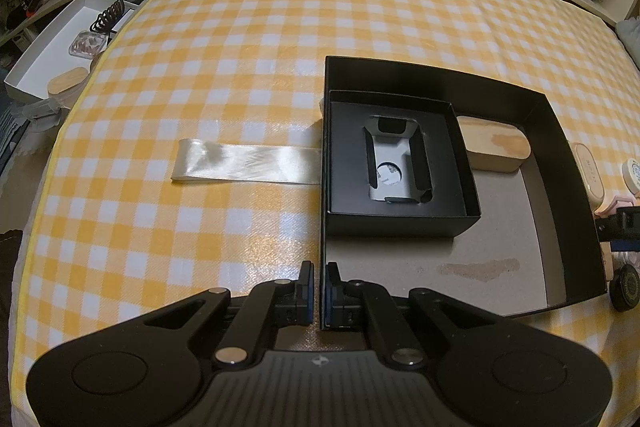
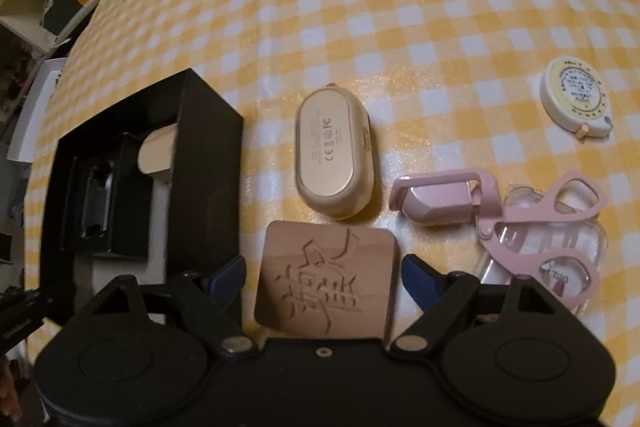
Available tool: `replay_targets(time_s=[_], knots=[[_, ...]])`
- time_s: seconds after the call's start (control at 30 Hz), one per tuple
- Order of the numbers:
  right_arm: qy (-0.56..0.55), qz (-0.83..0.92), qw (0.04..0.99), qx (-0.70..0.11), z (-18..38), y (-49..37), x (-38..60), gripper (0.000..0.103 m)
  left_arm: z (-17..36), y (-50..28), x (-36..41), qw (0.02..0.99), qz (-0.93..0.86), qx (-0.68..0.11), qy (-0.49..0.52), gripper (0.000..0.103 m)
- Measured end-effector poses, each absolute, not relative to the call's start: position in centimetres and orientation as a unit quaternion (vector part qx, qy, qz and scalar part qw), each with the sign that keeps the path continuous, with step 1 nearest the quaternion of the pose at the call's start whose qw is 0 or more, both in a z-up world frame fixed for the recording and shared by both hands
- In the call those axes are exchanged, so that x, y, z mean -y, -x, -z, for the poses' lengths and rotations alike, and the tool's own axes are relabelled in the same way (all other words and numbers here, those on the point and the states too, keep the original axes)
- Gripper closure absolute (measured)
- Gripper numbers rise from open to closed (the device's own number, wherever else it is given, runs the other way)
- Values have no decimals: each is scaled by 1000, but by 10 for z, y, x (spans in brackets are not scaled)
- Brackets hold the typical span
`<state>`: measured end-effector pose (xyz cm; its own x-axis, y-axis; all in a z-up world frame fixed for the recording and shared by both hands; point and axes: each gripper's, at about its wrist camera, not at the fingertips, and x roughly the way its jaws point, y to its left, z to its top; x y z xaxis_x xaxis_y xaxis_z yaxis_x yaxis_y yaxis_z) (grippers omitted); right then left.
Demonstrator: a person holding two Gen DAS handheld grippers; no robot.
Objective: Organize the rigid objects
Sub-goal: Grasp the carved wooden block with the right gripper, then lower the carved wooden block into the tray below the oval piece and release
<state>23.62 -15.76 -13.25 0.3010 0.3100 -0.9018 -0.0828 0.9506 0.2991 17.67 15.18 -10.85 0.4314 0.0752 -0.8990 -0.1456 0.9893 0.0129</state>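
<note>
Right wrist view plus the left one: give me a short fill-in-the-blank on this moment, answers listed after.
1. The carved wooden block lies between the open fingers of the ____ gripper.
2. The left gripper is shut on the wall of the large black ____.
3. The checked tablecloth is white and ____.
4. The folding scissors are ____ in colour.

Answers: right; box; yellow; pink

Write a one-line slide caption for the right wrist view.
Open right gripper straddles carved wooden block beside black box.
</note>
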Motion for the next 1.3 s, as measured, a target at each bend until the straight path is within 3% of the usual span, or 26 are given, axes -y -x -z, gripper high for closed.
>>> replay_targets(time_s=[0.37, 0.6, 0.77, 1.07, 1.3], knots=[[41, -140, 818, -556, 132, -225, 133, 26, 110, -177, -152, 845, -66, -529, 34, 96], [30, -121, 816, -565, 127, -234, 169, 26, 110, -177, -152, 845, -66, -529, 34, 96], [42, -119, 810, -573, 132, -235, 157, 19, 110, -177, -152, 845, -66, -529, 34, 96], [45, -111, 812, -571, 130, -231, 153, 24, 111, -178, -152, 846, -66, -529, 35, 96], [-12, -137, 840, -525, 82, -221, 161, 24, 111, -178, -152, 846, -66, -528, 35, 96]])
